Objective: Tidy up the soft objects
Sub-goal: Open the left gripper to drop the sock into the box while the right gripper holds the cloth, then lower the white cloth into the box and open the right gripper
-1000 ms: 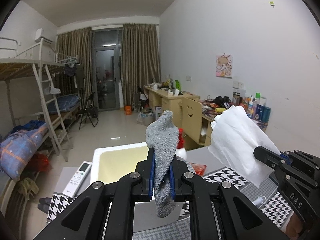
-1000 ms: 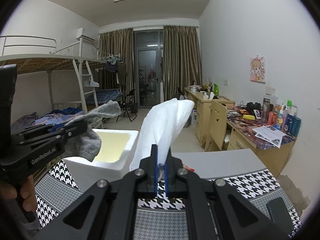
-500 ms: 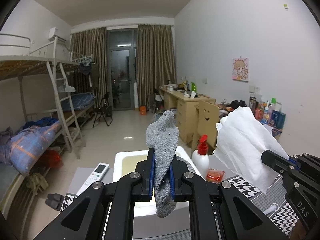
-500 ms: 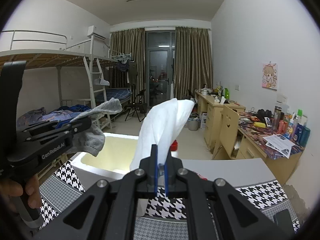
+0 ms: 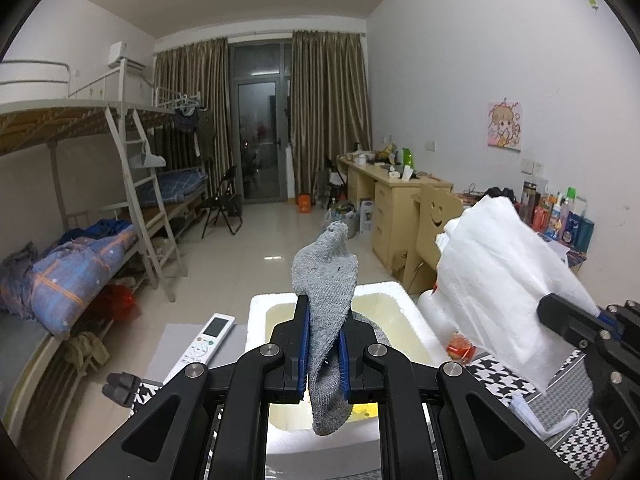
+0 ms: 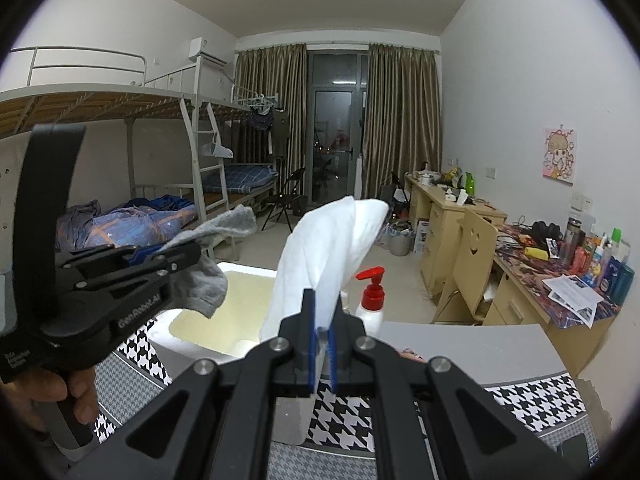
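The box (image 5: 404, 292) is half hidden in both views: in the left wrist view the left gripper (image 5: 323, 344) and its arms cover the near wall, and in the right wrist view the cloth (image 6: 320, 264) and the right gripper (image 6: 320, 344) cover its right part. The table's (image 6: 460, 344) near edge is cut off by the gripper frames. A red packet (image 5: 456, 346) beside the box is too blurred to identify. The pump bottle (image 6: 372, 300) stands by the box's far right corner, its base partly hidden behind the cloth. The left gripper is clenched on a grey sock (image 5: 326, 280), held above the box; the sock's long axis runs upright, one end pointing up and forward, the other hanging below the blue pads. The right gripper is clamped on the white cloth, which rises upright from the pads and droops at the top, over the box's right edge. A remote (image 5: 202, 342) lies left of the box, pointing away. A hand (image 6: 48, 392) grips the left handle.
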{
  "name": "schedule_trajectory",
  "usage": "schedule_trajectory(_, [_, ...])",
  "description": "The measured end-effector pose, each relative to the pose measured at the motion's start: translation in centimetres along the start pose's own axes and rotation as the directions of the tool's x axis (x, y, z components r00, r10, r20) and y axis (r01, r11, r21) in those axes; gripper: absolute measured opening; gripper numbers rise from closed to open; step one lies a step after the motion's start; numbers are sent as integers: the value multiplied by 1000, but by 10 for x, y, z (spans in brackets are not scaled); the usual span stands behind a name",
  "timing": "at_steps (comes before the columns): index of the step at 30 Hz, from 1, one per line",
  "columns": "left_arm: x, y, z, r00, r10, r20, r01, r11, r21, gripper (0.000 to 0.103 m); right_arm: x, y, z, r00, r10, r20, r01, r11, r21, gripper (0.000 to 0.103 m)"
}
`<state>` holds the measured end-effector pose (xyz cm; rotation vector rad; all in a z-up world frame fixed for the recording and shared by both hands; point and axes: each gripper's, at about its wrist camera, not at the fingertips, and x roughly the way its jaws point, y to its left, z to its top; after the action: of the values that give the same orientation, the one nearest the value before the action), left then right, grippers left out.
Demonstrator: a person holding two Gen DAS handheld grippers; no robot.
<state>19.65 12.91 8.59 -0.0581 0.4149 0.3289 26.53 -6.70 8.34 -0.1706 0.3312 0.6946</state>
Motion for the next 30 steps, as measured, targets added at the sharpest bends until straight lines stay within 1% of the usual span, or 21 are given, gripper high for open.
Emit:
schedule_trajectory(3, [9,2,0,1000,-2,-12,2,1000,-4,13,4,1,0,1000,0,-5,0,1000,-2,7])
schedule_trajectory(6, [16,3,-2,1000,-19,-23,18,1000,-11,13,10,-1,0,1000,0,-16,0,1000,1,7])
schedule_trajectory(8, [21,5,-4,999,-15,-35,14,1000,-15,13,14,-1,0,1000,0,-24,0,1000,6,7])
schedule_trajectory(9, [23,6,-5,999,-16,-42,16,1000,-16,17,15,-1,0,1000,0,-27,1,1000,6,7])
schedule_trajectory(11, [29,9,-5,998,-3,-62,2,1000,-17,32,18,0,0,999,-3,-33,3,1000,5,7])
schedule_trajectory(13, [31,12,-7,998,4,-65,-6,1000,-25,72,19,1,0,999,-5,-34,5,1000,3,7])
schedule_trajectory(15, [29,16,-8,999,18,-47,-20,999,-30,85,21,2,0,999,-7,-36,7,1000,2,7])
schedule_trajectory(17, [26,18,-8,999,27,-37,-28,999,-32,87,22,3,0,999,-7,-38,7,1000,5,7])
schedule_trajectory(19, [22,21,-7,999,35,-30,-36,999,-31,95,25,3,1,999,-8,-42,8,1000,3,7])
schedule_trajectory(22, [14,26,-7,999,52,-5,-52,998,-41,101,29,5,2,999,-5,-49,5,1000,2,7])
schedule_trajectory(30, [-5,41,-10,997,78,20,-77,995,-58,102,35,9,6,999,10,-52,-10,1000,-2,7])
